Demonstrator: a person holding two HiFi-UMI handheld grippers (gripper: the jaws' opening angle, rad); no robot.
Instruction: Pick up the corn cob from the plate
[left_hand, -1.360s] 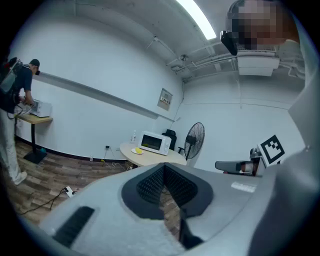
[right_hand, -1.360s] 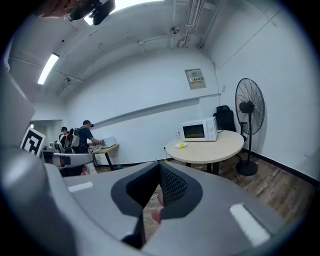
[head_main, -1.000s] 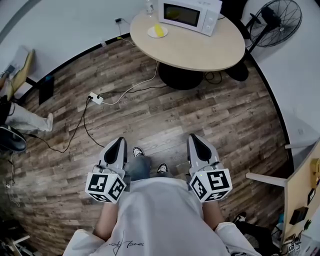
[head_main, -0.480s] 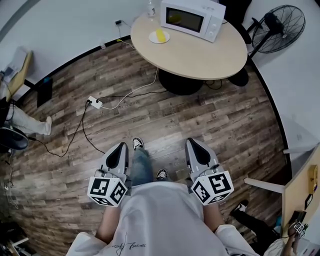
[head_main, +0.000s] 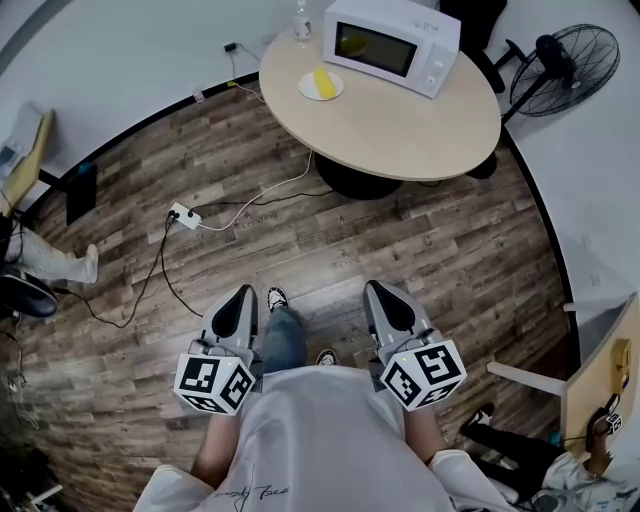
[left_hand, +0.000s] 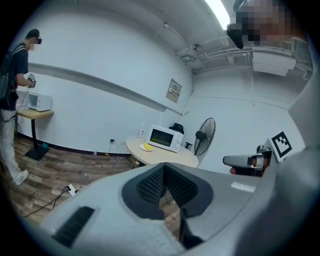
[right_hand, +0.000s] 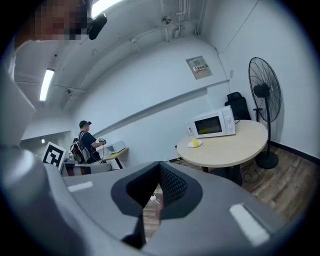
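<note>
The left claw (head_main: 243, 291) and the right claw (head_main: 377, 287) are held side by side low in the head view, above a wooden floor (head_main: 430, 250). Each is pointed toward a round tabletop (head_main: 400, 115) that lies well apart from them. In the left gripper view the jaws of the left claw are seen brought together at their tips, with nothing gripped between them; only a sliver of floor is seen through the notch behind the pads. The jaws of the right claw are likewise seen closed in the right gripper view, and nothing is held there either. The yellow cob (head_main: 322, 81) is laid on a small white plate (head_main: 306, 90) near the tabletop's far left edge, just beside a white microwave (head_main: 392, 45), and well apart from both claws. A clear bottle (head_main: 301, 14) is stood behind the plate, at the tabletop's far edge. A black fan (head_main: 558, 68) is placed on the floor to the right of the tabletop. A white power strip (head_main: 185, 213) is laid on the floor to the left, and a pale cable (head_main: 262, 190) is run from it toward the tabletop's base. In the right gripper view a person (right_hand: 88, 142) in a cap is seen standing at a desk (right_hand: 112, 150) far to the left
</note>
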